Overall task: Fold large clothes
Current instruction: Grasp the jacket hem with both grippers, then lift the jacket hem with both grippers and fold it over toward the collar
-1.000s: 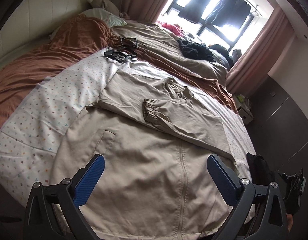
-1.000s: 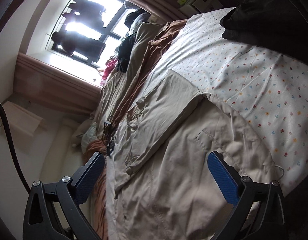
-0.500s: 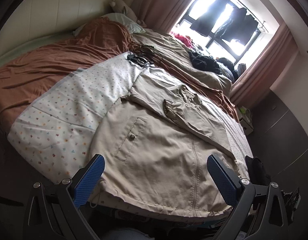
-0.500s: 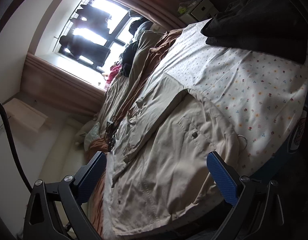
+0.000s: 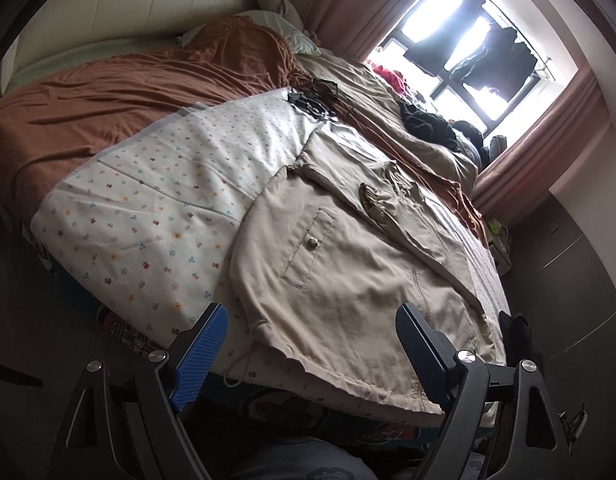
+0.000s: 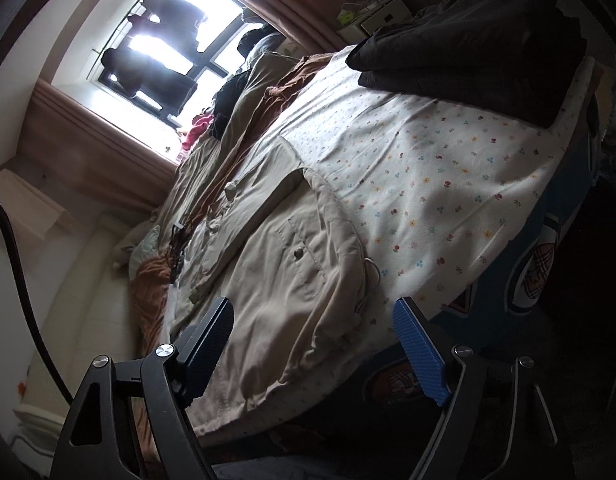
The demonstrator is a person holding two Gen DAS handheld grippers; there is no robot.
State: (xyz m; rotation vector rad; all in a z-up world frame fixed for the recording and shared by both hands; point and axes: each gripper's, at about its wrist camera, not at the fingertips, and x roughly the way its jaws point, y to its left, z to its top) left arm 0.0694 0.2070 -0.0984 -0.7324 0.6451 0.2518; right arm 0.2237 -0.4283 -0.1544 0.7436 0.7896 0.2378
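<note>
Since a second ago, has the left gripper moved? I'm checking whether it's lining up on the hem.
Yes. The left gripper has backed away from the window; the beige jacket hem now lies between its jaws, which have just been closing, untouched.

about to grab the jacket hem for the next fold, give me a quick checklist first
1. Beige jacket lies flat on the floral sheet: ok.
2. Sleeves folded in across the chest: ok.
3. Left tongs open, just been closing, nothing between them: ok.
4. Right tongs open, just been closing, nothing gripped: ok.
5. Hem at the bed's near edge, uncovered: ok.
6. Drawcord dangling off the hem, could snag: not ok.
</note>
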